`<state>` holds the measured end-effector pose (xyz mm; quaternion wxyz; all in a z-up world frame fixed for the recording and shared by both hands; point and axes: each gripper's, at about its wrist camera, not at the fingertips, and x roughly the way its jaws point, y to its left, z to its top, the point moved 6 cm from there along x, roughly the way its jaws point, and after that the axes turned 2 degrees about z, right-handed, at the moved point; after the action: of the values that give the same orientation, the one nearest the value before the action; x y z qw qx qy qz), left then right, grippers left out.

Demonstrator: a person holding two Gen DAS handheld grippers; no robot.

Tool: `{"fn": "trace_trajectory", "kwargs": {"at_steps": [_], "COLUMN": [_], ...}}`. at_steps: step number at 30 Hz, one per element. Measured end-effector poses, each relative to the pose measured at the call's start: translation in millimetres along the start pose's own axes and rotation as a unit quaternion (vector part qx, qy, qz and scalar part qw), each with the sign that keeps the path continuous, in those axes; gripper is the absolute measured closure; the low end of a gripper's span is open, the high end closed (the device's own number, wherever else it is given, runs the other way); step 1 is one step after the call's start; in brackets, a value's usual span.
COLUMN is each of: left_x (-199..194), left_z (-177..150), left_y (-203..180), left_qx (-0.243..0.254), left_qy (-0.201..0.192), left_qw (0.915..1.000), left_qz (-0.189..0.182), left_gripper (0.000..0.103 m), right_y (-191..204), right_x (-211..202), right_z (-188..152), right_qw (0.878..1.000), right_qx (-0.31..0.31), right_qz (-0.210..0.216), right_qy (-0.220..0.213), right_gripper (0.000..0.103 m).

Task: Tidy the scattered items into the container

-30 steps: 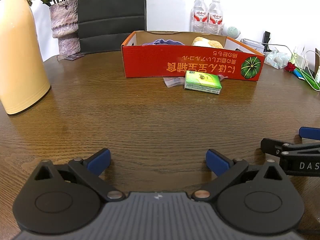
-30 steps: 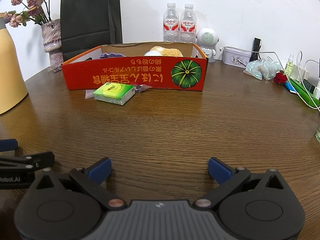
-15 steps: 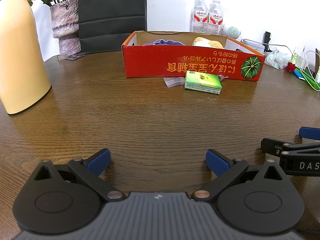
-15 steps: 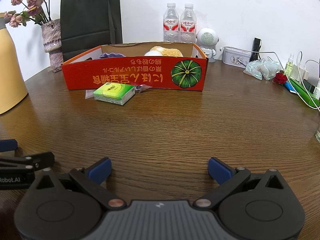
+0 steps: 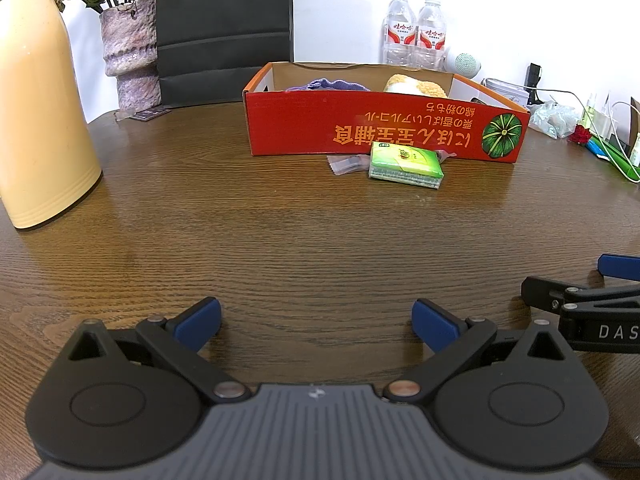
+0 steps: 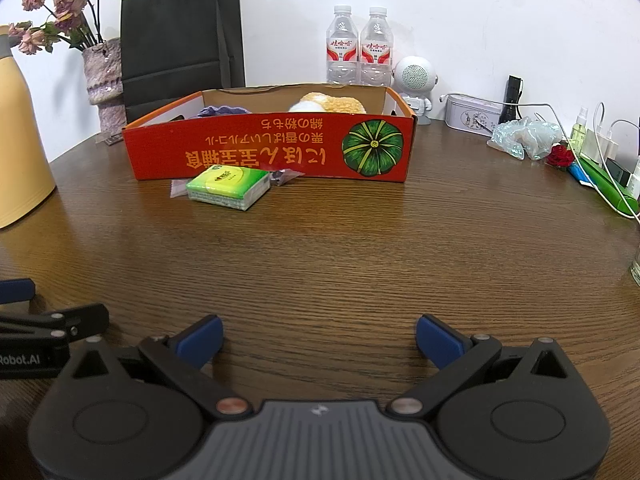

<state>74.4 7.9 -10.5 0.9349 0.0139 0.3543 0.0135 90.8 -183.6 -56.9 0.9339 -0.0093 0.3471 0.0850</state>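
A red cardboard box (image 5: 384,132) (image 6: 272,152) stands across the brown table, holding a purple cloth (image 5: 328,85) (image 6: 222,111) and a yellow-white plush item (image 5: 416,86) (image 6: 328,103). Against its front wall lie a green tissue pack (image 5: 406,165) (image 6: 228,186) and a small clear wrapper (image 5: 347,164) (image 6: 179,189). My left gripper (image 5: 316,318) hovers open low over the near table, nothing between its blue pads. My right gripper (image 6: 319,334) is open and empty too, beside the left one. Both are well short of the tissue pack.
A tall cream thermos (image 5: 40,120) stands at the left, with a vase of dried flowers (image 5: 130,56) and a black paper bag (image 5: 224,28) behind. Two water bottles (image 6: 358,46), a white speaker (image 6: 416,84), a tin, a plastic bag (image 6: 524,138) and cables crowd the far right.
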Motion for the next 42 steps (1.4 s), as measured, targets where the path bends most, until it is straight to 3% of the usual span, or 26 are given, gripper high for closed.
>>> {"fn": "trace_trajectory", "kwargs": {"at_steps": [16, 20, 24, 26, 28, 31, 33, 35, 37, 40, 42], "left_x": [0.0, 8.4, 11.2, 18.3, 29.1, 44.9, 49.0, 51.6, 55.9, 64.8, 73.2], "left_z": [0.4, 15.8, 46.6, 61.3, 72.7, 82.6, 84.3, 85.4, 87.1, 89.4, 95.7], "left_y": [-1.1, -6.5, 8.6, 22.5, 34.6, 52.5, 60.9, 65.0, 63.5, 51.5, 37.8], "left_qx": [0.001, 0.043, 0.059, 0.051, 0.048, 0.042, 0.033, 0.028, 0.040, 0.066, 0.085], "left_qy": [0.001, 0.008, -0.029, -0.036, -0.037, -0.034, -0.034, -0.040, -0.049, -0.060, -0.057], "left_qw": [1.0000, 0.9987, 0.9975, 0.9976, 0.9978, 0.9985, 0.9989, 0.9987, 0.9968, 0.9896, 0.9845], "left_qz": [-0.003, -0.025, -0.025, -0.029, -0.026, 0.004, 0.001, -0.015, -0.049, -0.113, -0.143], "left_gripper": [0.000, 0.000, 0.000, 0.000, 0.000, 0.000, 0.000, 0.000, 0.000, 0.001, 0.011], "right_y": [-0.3, 2.9, 5.1, 7.2, 18.7, 46.3, 65.2, 74.6, 74.0, 60.1, 44.9], "right_x": [-0.7, 3.1, 20.2, 27.1, 38.5, 74.2, 96.3, 108.6, 112.5, 98.8, 81.6], "right_z": [-0.4, 2.5, 23.1, 46.0, 69.7, 92.0, 98.8, 100.6, 99.4, 93.4, 87.3], "right_qw": [1.000, 1.000, 0.999, 0.998, 0.996, 0.997, 0.997, 0.998, 0.999, 0.999, 0.998], "right_qx": [0.000, -0.003, -0.014, 0.005, 0.003, -0.010, -0.020, -0.024, -0.015, -0.016, -0.024], "right_qz": [0.000, 0.002, 0.028, 0.065, 0.094, 0.081, 0.077, 0.059, 0.041, 0.044, 0.052], "right_qy": [0.000, 0.001, 0.014, 0.010, -0.001, 0.010, 0.014, 0.006, -0.008, -0.012, -0.022], "right_gripper": [0.000, 0.000, 0.003, 0.017, 0.017, 0.017, 0.017, 0.019, 0.035, 0.036, 0.036]}}
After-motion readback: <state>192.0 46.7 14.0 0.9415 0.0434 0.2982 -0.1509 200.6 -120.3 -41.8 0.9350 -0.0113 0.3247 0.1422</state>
